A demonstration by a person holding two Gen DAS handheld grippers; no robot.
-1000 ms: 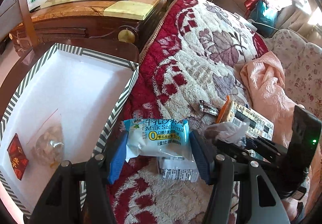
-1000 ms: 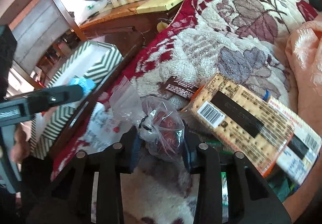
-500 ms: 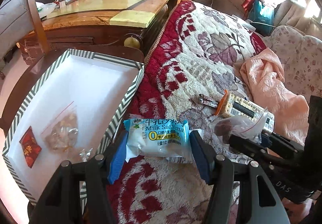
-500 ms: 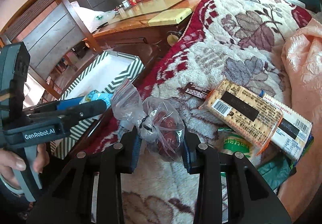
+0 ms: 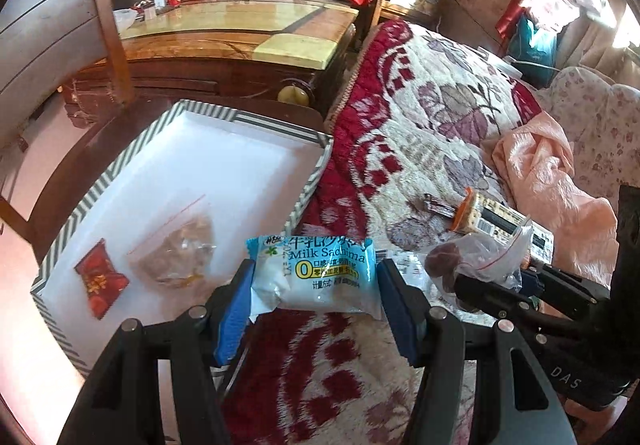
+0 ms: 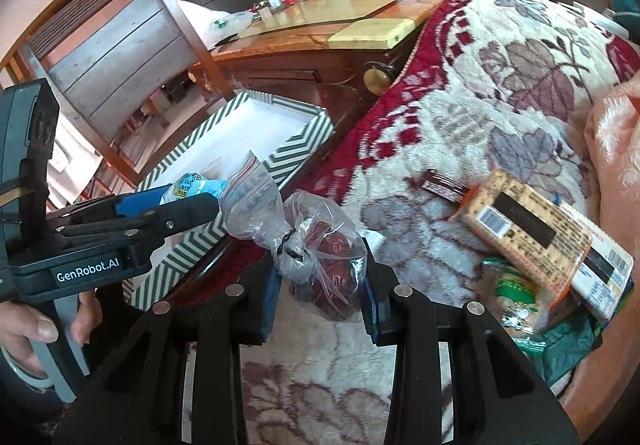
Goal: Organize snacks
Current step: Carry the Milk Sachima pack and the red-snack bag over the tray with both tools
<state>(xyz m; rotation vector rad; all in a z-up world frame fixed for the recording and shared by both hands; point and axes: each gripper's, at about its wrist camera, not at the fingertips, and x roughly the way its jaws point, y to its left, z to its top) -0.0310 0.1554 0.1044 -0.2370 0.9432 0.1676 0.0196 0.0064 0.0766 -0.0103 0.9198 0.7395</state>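
My left gripper (image 5: 314,295) is shut on a blue Milk Sachima packet (image 5: 314,273), held in the air over the blanket beside the striped box (image 5: 308,191). The box's white floor holds a red candy packet (image 5: 100,281) and a clear bag of snacks (image 5: 180,253). My right gripper (image 6: 318,295) is shut on a clear plastic bag of red dates (image 6: 324,261), lifted above the blanket; this bag also shows in the left wrist view (image 5: 476,263). The left gripper shows in the right wrist view (image 6: 180,205) with the blue packet (image 6: 192,183), near the box (image 6: 296,149).
On the floral blanket (image 6: 500,93) lie a cracker box (image 6: 528,229), a dark snack bar (image 6: 444,183) and a green packet (image 6: 516,297). A pink cloth (image 5: 556,181) lies to the right. A wooden cabinet (image 5: 240,45) stands behind the box.
Both grippers have risen and drawn back from the blanket with their snacks held. The white packet under the blue one has dropped out of sight. The box contents show more fully.
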